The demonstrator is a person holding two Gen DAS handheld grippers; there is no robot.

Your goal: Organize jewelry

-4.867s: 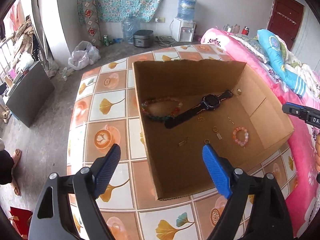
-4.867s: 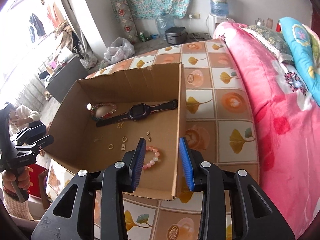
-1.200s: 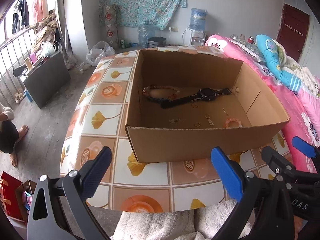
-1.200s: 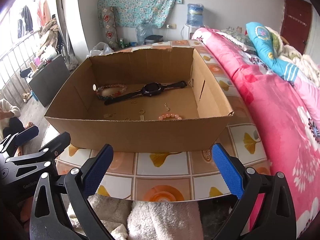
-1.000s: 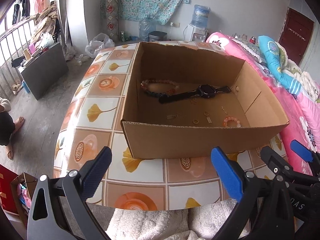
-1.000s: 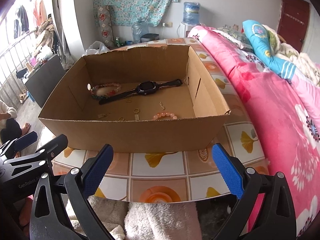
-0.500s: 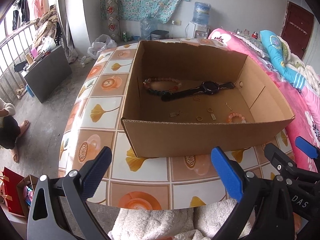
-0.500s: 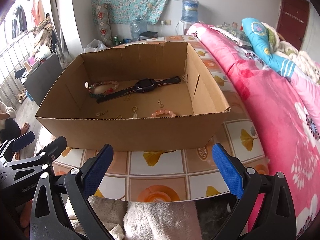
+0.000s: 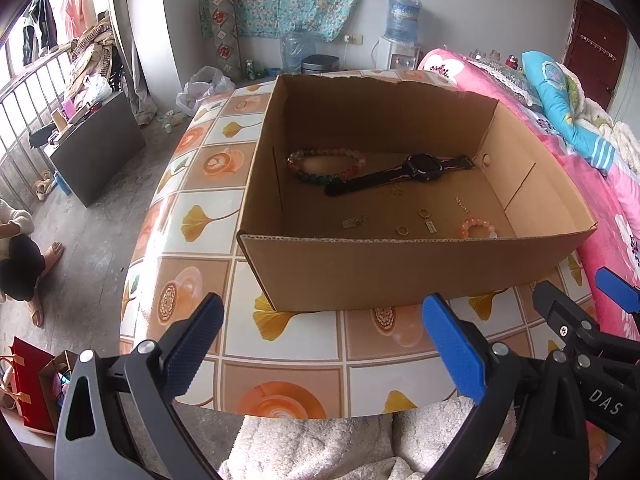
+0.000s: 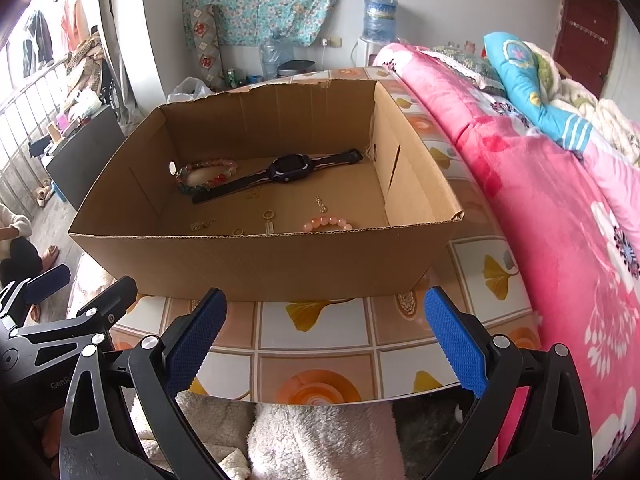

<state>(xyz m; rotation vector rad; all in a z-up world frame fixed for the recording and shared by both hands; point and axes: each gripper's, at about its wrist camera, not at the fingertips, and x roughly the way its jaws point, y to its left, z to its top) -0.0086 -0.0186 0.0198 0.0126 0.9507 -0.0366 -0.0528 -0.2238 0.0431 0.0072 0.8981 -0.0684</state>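
Note:
An open cardboard box [image 9: 400, 264] [image 10: 256, 264] stands on the tiled table. Inside lie a black watch [image 9: 420, 168] [image 10: 290, 170], a multicoloured bead bracelet [image 9: 326, 164] [image 10: 204, 178], a pink bead bracelet [image 9: 476, 228] [image 10: 328, 223] and several small gold pieces [image 9: 424, 220] [image 10: 269, 220]. My left gripper [image 9: 324, 344] hangs open before the box's near wall, holding nothing. Equally wide open and empty, my right gripper [image 10: 324, 340] sits at the table's near edge. Each gripper shows at the side of the other's view.
The table top [image 9: 192, 216] has ginkgo-leaf tiles. A pink bed [image 10: 560, 208] runs along the right. A fluffy white cloth [image 9: 320, 448] lies below the near edge. A person [image 9: 16, 248] crouches on the floor at far left, near a dark cabinet [image 9: 96, 152].
Earlier both grippers were over the box, the right one nearly shut. They have since drawn back to the near table edge, wide open, and over the last second barely shifted.

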